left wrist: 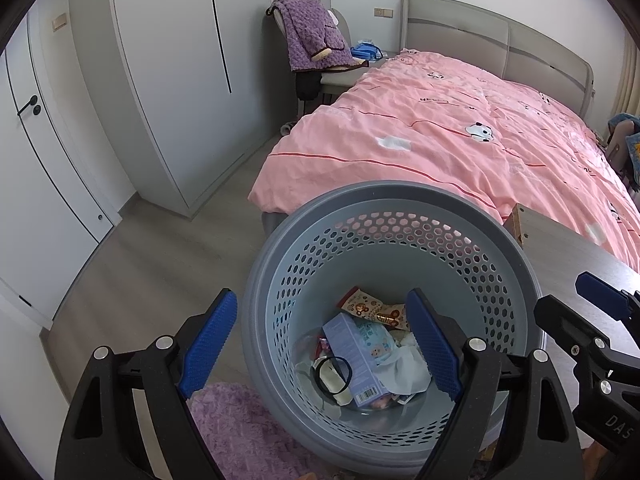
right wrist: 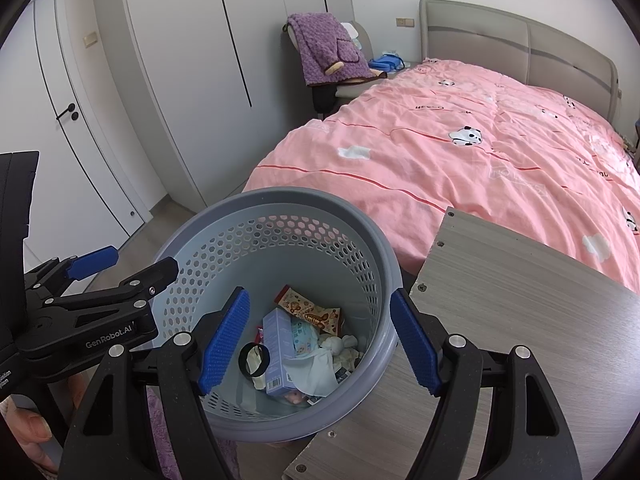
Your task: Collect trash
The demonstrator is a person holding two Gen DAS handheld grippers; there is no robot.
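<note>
While both tools (left wrist: 322, 344) (right wrist: 320, 338) hang spread and empty above bin (left wrist: 532, 276): light, stiff plastic, best pinched at rim.

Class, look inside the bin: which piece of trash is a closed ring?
The black band lying by the lilac box; the other items are wrappers, tissues and a carton.

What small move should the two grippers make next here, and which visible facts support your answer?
Probably draw both away to look for more trash. The left gripper and right gripper hover open and empty above the grey basket, which already holds a snack wrapper, a blue box and tissues.
</note>
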